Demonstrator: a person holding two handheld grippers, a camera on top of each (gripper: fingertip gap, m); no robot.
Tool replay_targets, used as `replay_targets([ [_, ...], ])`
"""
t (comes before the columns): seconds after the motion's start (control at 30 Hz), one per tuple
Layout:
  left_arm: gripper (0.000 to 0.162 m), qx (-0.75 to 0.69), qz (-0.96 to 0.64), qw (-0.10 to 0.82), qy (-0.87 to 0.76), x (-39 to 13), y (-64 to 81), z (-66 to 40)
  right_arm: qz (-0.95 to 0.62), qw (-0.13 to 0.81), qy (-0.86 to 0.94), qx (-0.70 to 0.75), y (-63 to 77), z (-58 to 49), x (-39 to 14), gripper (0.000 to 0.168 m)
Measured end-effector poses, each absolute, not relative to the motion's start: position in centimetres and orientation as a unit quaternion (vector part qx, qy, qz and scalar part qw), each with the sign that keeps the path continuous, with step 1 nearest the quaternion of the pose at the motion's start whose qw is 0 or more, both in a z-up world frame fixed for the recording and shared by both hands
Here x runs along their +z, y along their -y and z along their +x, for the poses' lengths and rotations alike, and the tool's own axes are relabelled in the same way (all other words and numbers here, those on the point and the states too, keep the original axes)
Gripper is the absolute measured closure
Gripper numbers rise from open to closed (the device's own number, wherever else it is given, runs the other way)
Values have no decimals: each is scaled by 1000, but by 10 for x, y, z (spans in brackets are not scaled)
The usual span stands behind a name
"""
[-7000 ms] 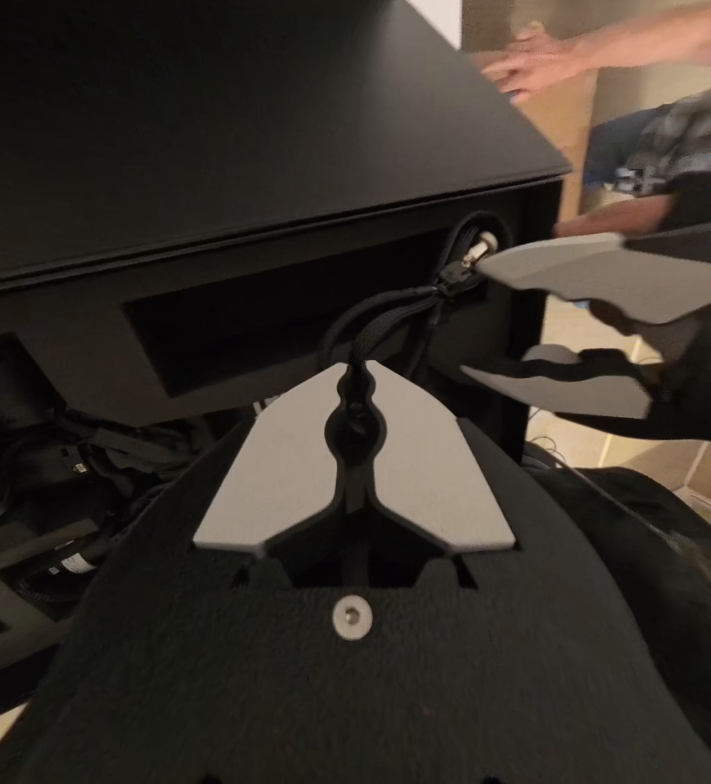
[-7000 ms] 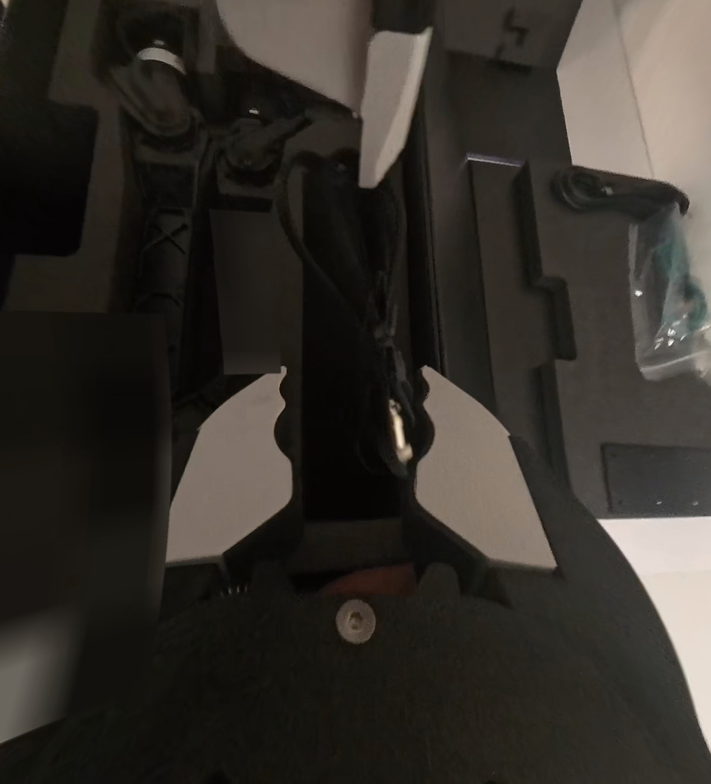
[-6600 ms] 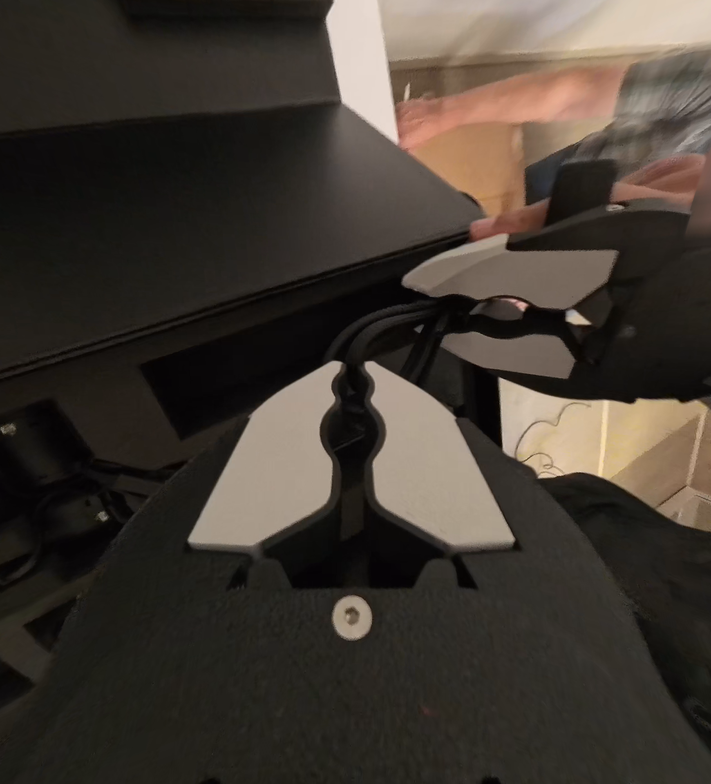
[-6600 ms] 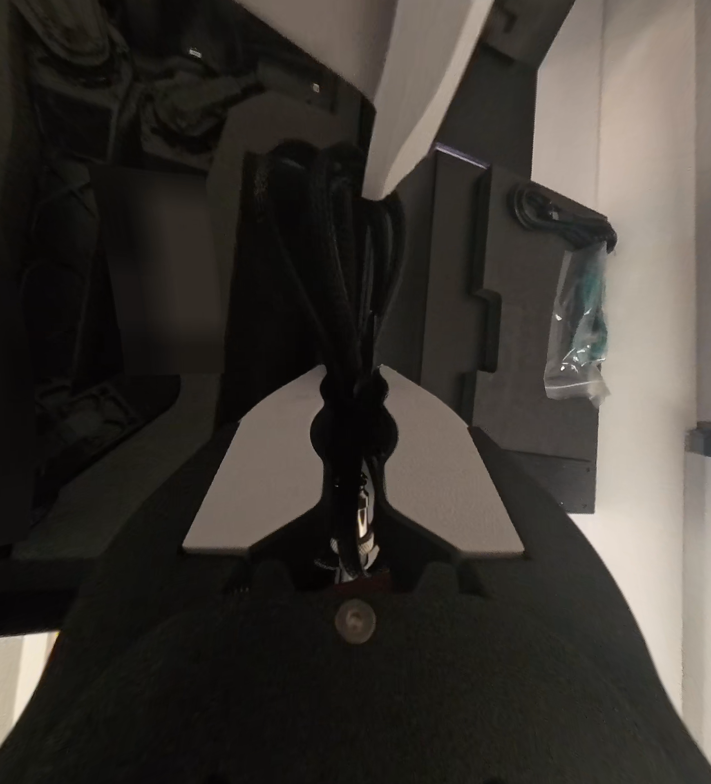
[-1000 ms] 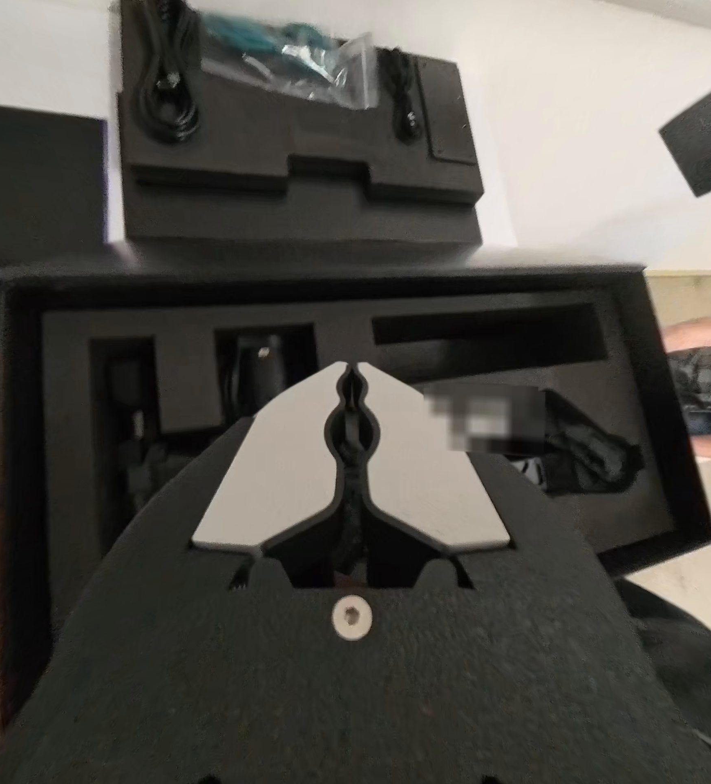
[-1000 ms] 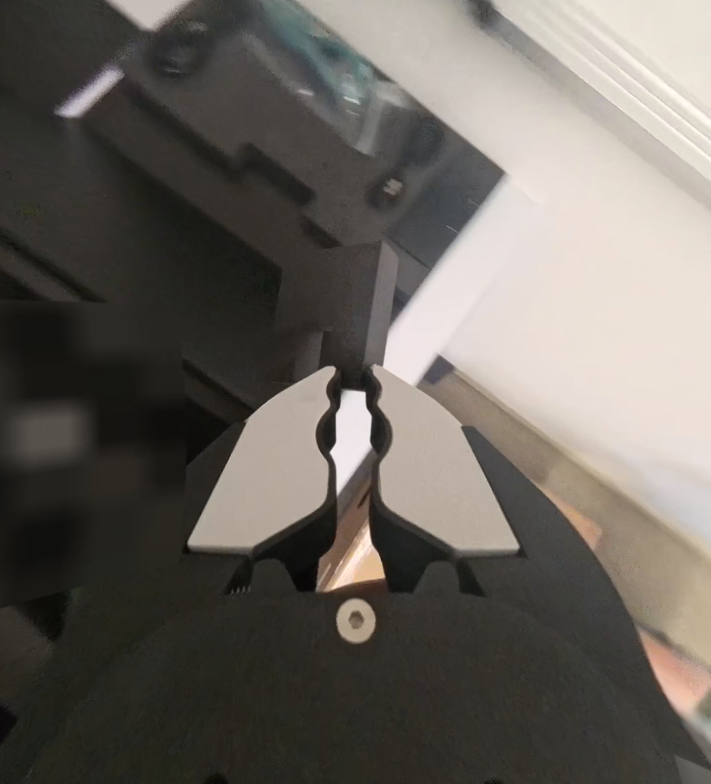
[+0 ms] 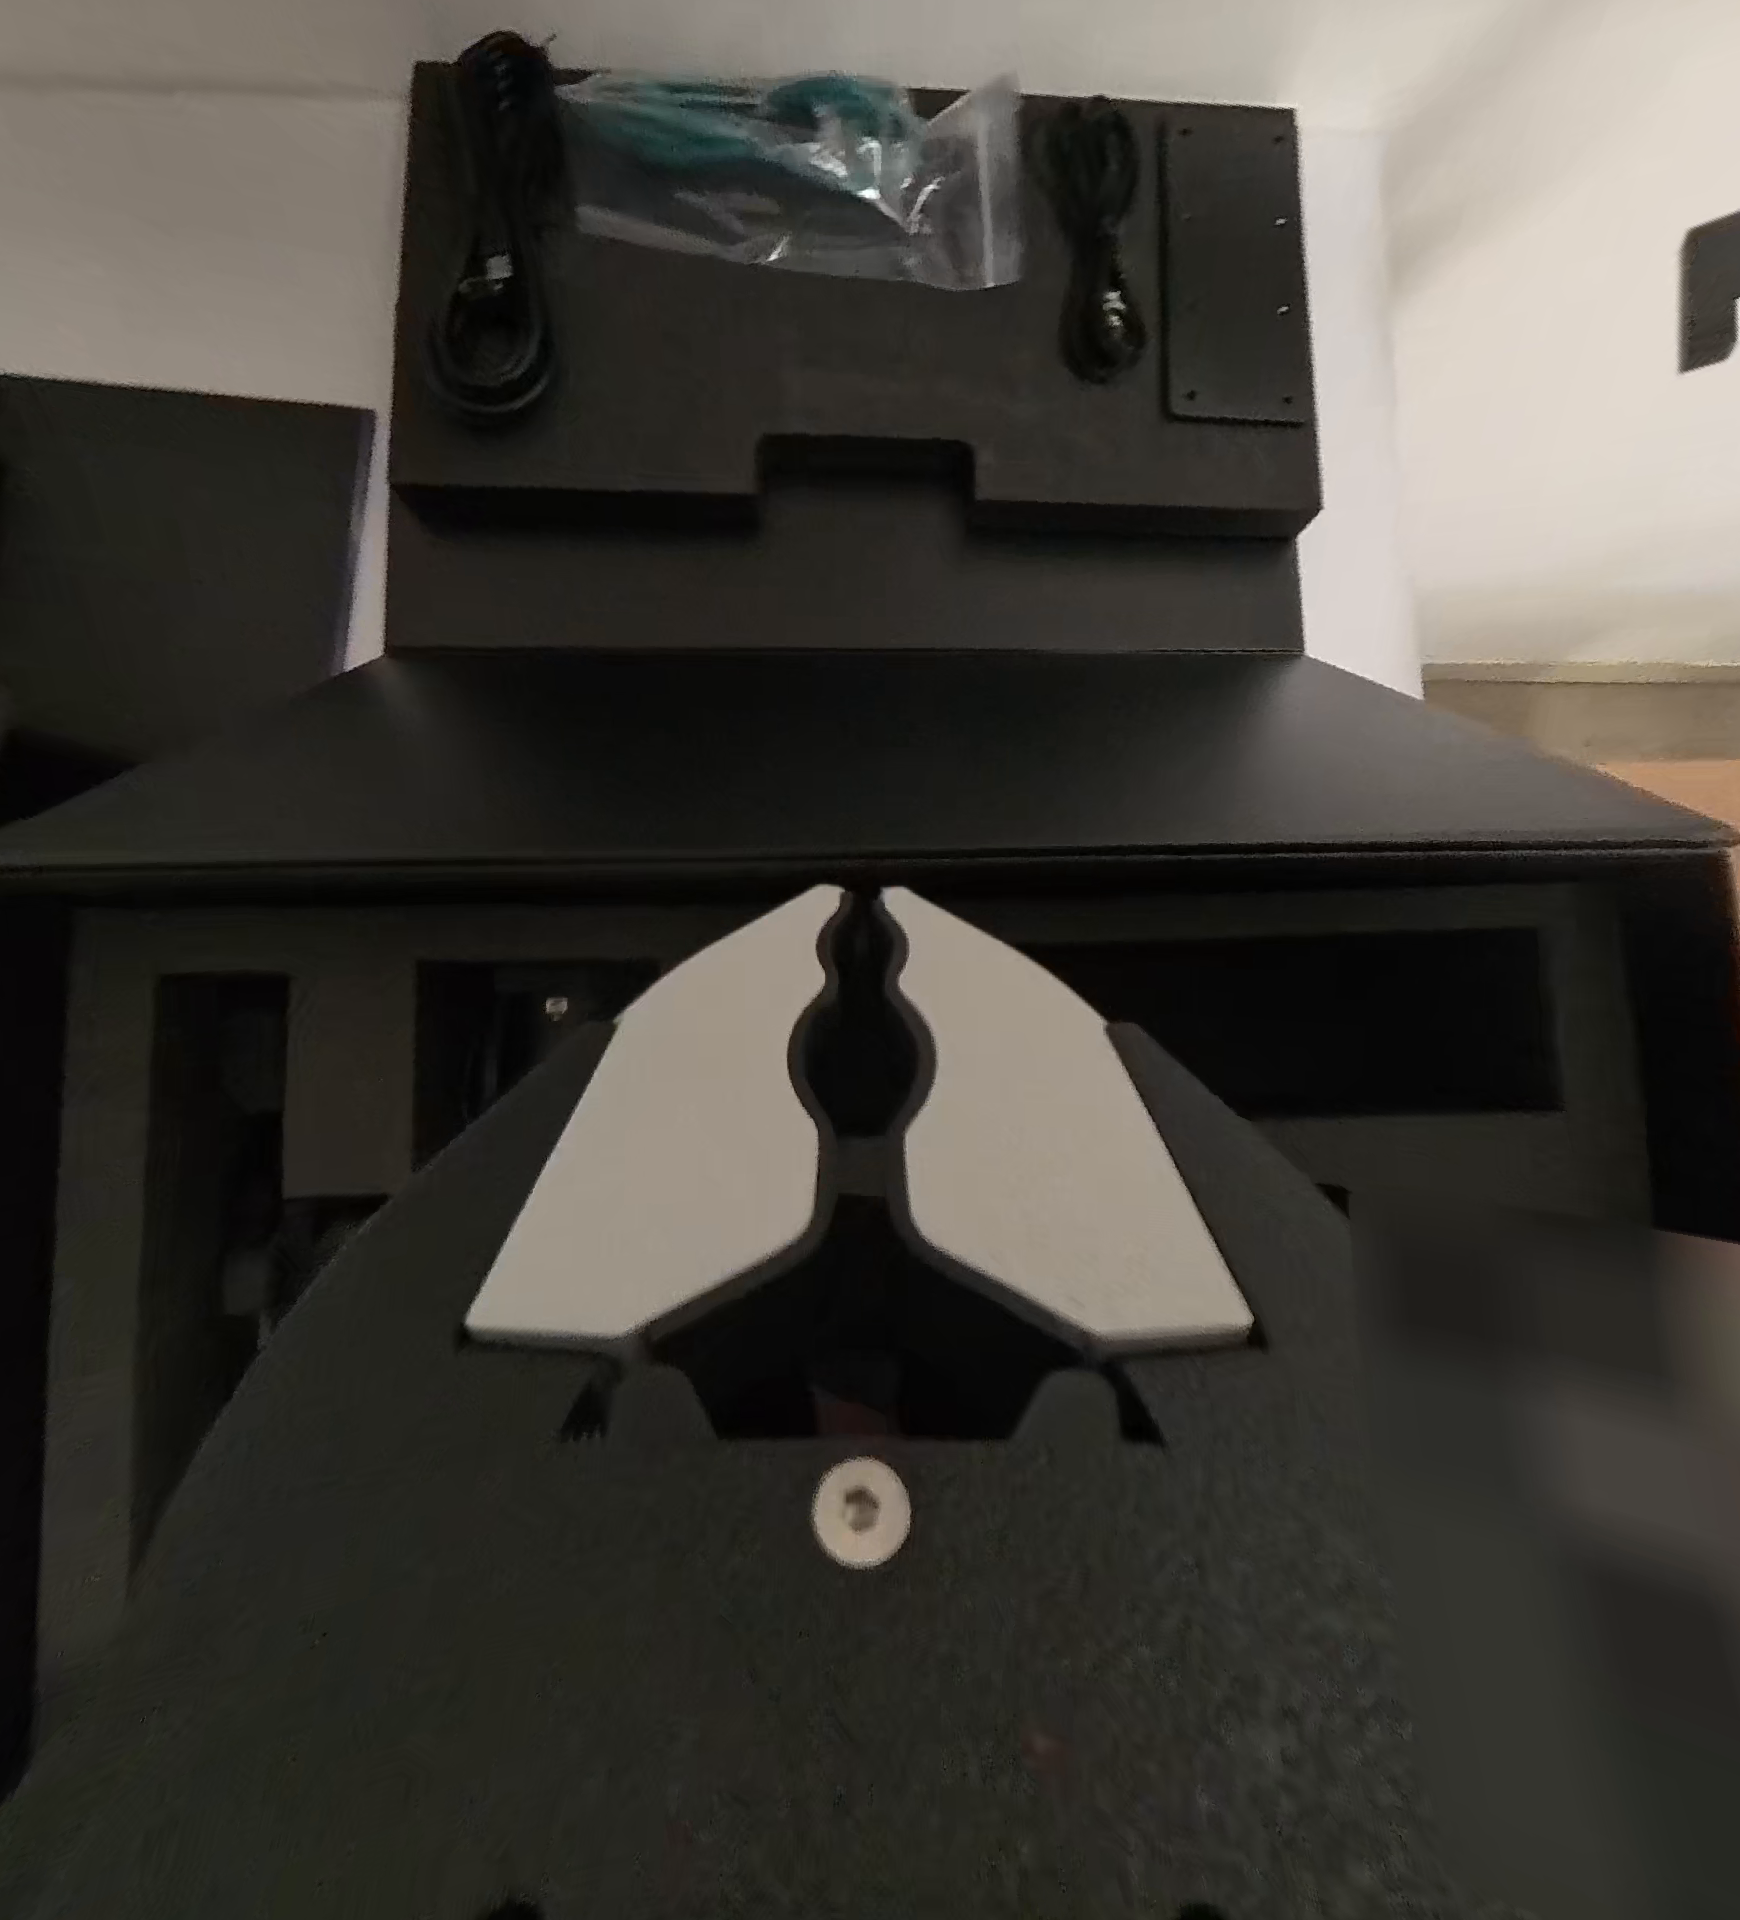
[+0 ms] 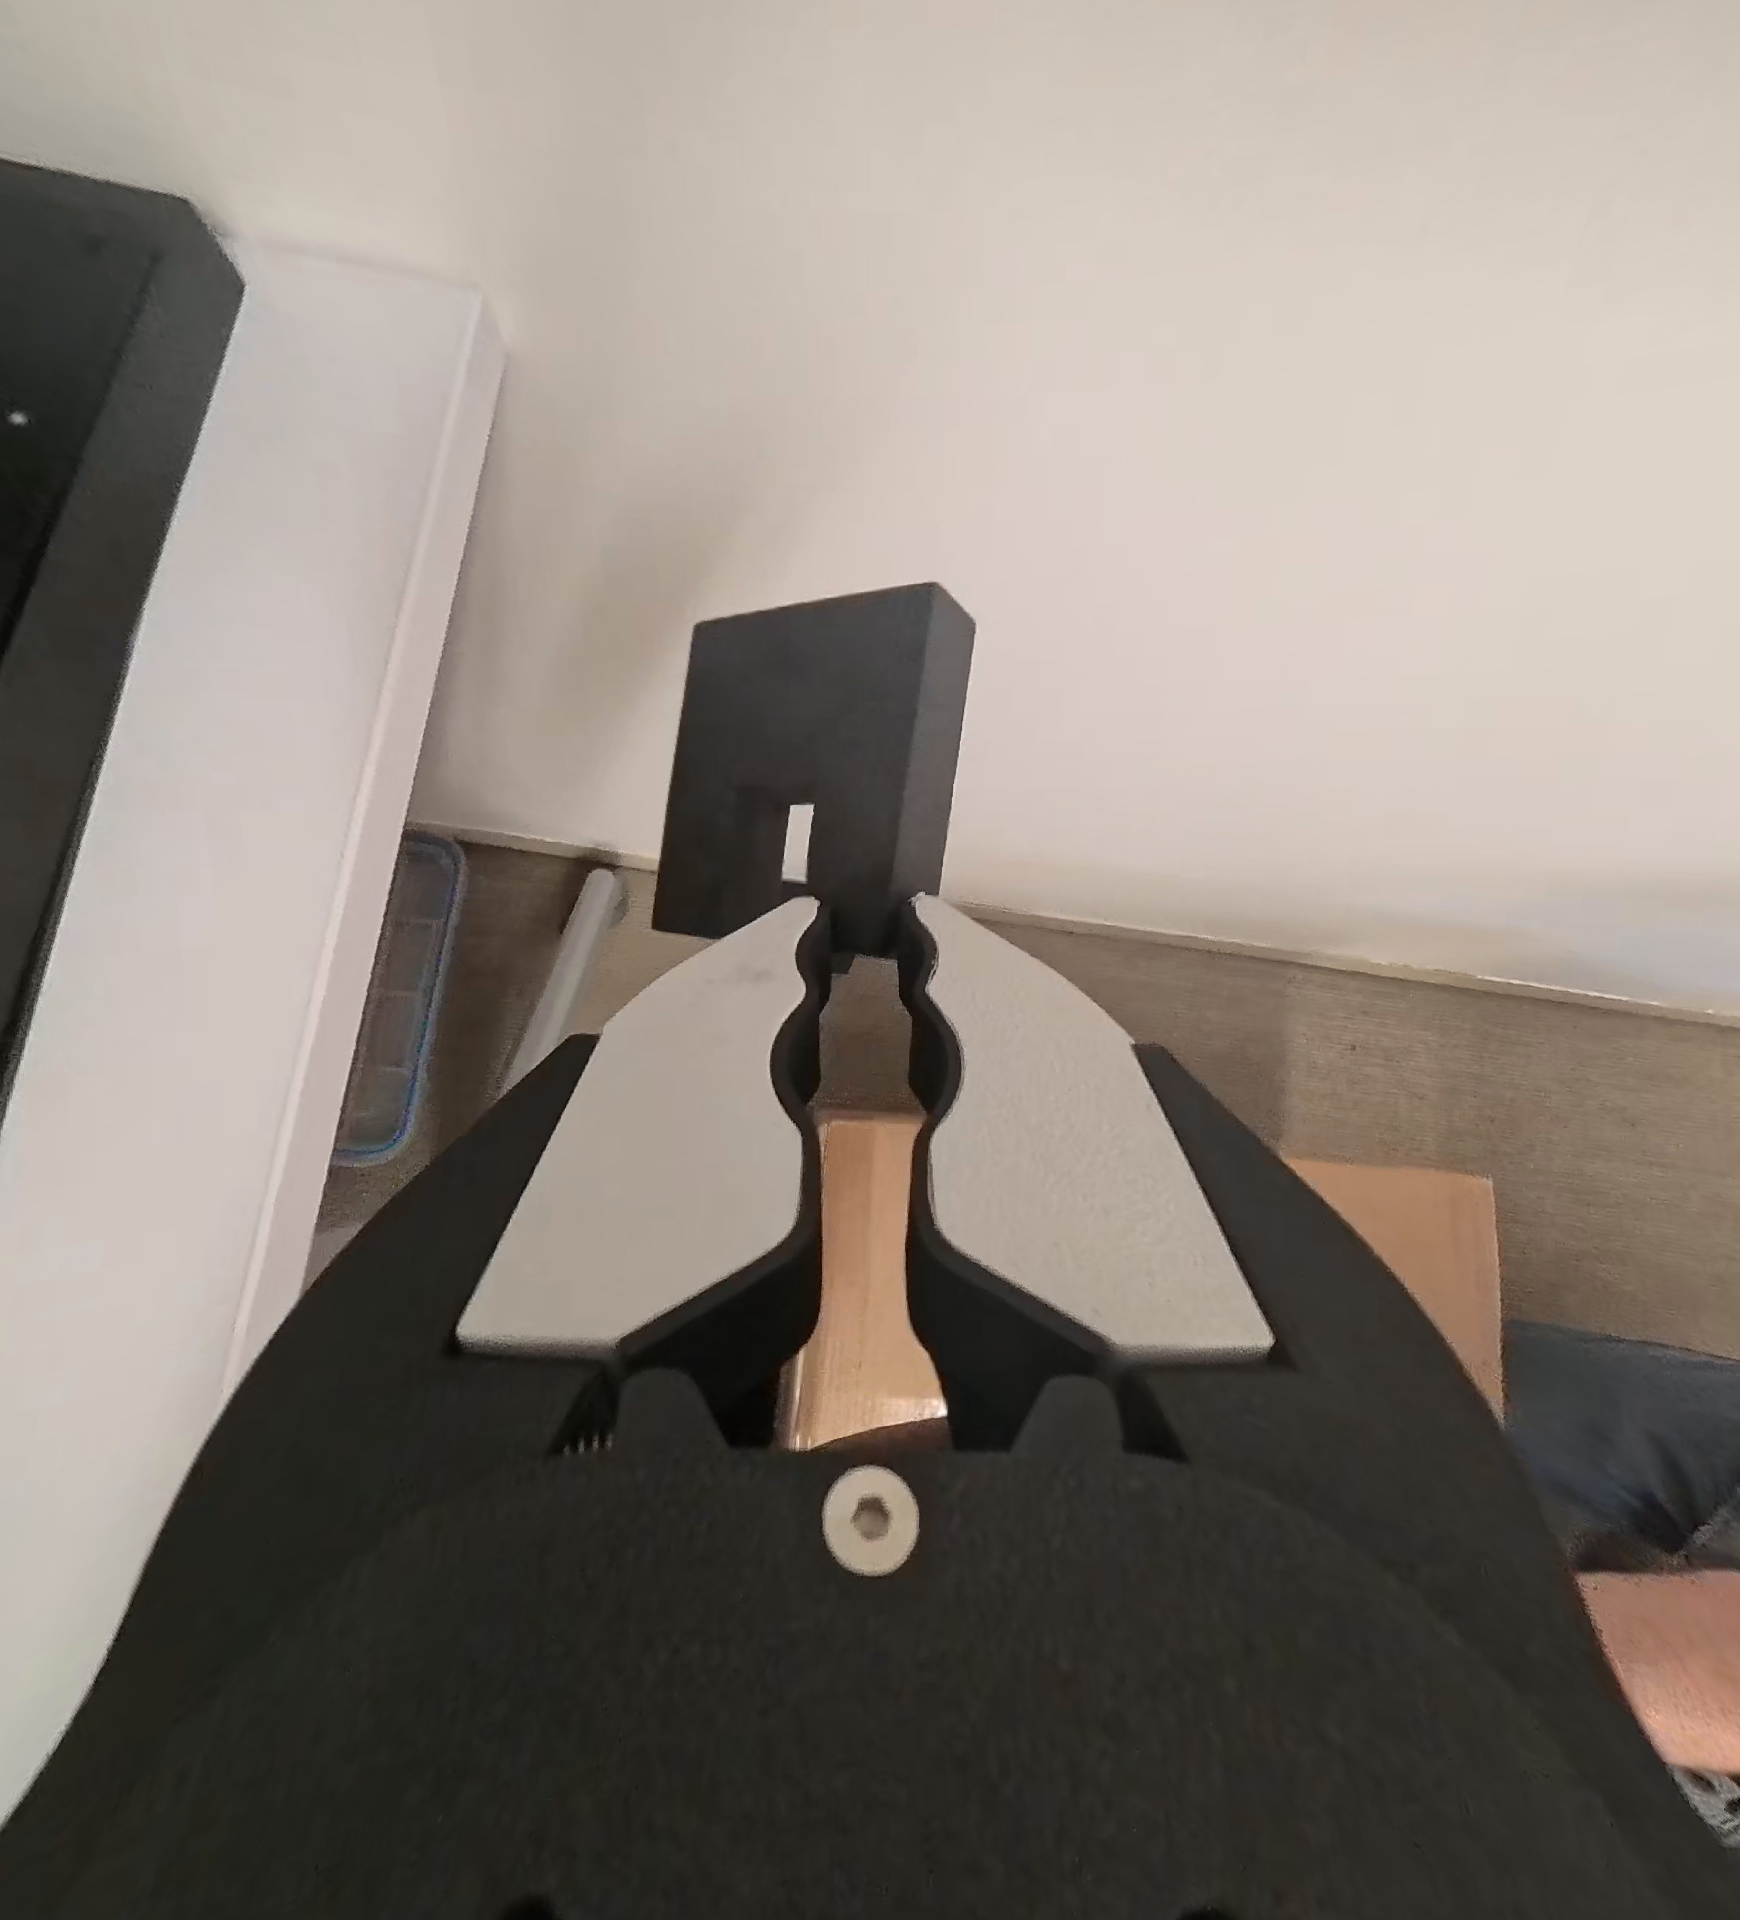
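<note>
White wall behind. Right claw point(image 8: 864, 914) pinched black foam piece point(image 8: 814, 758) by its tip; shallow grip, might slip. Left claw point(image 7: 864, 899) closed, contents unclear, before foam-lined case point(image 7: 1261, 1132).

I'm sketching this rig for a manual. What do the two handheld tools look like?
Both look alike. The left tool and the right tool each have a wide, rounded, matt black body with a grainy texture and one silver hex screw at its centre. Two pale grey fingers taper towards the tip, edged in black, with wavy, scalloped inner edges. No cables, markings or sleeves show on either.
</note>
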State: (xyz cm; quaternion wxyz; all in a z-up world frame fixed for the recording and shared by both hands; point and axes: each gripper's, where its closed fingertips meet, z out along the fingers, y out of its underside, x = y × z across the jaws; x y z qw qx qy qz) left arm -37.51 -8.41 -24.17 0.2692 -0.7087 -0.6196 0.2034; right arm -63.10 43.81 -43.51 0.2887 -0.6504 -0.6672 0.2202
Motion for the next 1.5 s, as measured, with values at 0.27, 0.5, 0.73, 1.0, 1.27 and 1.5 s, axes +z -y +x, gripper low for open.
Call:
replay_targets([
  [0.27, 159, 214, -699, 262, 631, -235, 94, -376, -682, 267, 652, 195, -447, -659, -464, 95],
  [0.5, 159, 219, -707, 274, 614, -224, 93, -383, -671, 257, 666, 199, -435, -619, -441, 89],
  [0.73, 159, 216, -699, 304, 610, -216, 102, -377, -596, 258, 718, 250, -340, -530, -342, 117],
  [1.0, 159, 217, -695, 321, 606, -210, 133, -348, -540, 205, 747, 330, -171, -402, -254, 111],
  [1.27, 159, 195, -708, 319, 599, -225, 165, -300, -545, 183, 749, 329, -71, -324, -237, 115],
  [1.5, 159, 178, -712, 315, 602, -241, 186, -271, -542, 167, 762, 314, -25, -296, -247, 121],
])
